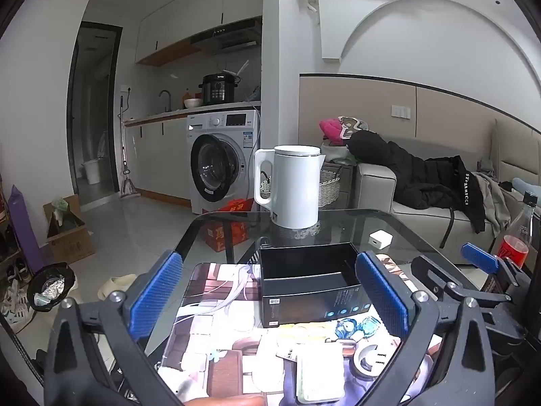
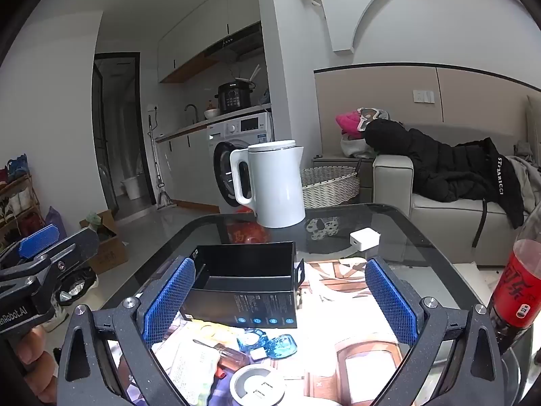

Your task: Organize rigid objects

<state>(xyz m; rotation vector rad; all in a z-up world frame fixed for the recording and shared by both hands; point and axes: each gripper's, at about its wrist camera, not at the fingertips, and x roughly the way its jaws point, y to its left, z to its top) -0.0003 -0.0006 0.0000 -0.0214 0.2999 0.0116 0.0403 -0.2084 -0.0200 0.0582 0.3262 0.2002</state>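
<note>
An open black box (image 1: 311, 277) (image 2: 245, 286) stands empty on a printed mat on the glass table (image 1: 355, 226). Small items lie on the mat in front of it: a blue trinket (image 2: 270, 343) (image 1: 358, 326), a roll of white tape (image 2: 257, 384) (image 1: 367, 355), a small amber bottle (image 2: 231, 355) and a white packet (image 1: 319, 374). My left gripper (image 1: 270, 299) hovers open just short of the box, nothing between its blue pads. My right gripper (image 2: 280, 302) is open too, above the small items, its left pad near the box's front corner.
A white kettle (image 1: 294, 186) (image 2: 270, 186) stands at the table's far edge, a white charger cube (image 1: 381, 238) (image 2: 365, 238) to its right. A red soda bottle (image 2: 517, 291) (image 1: 515, 237) stands at the right edge. A sofa with clothes lies beyond, a washing machine at the back.
</note>
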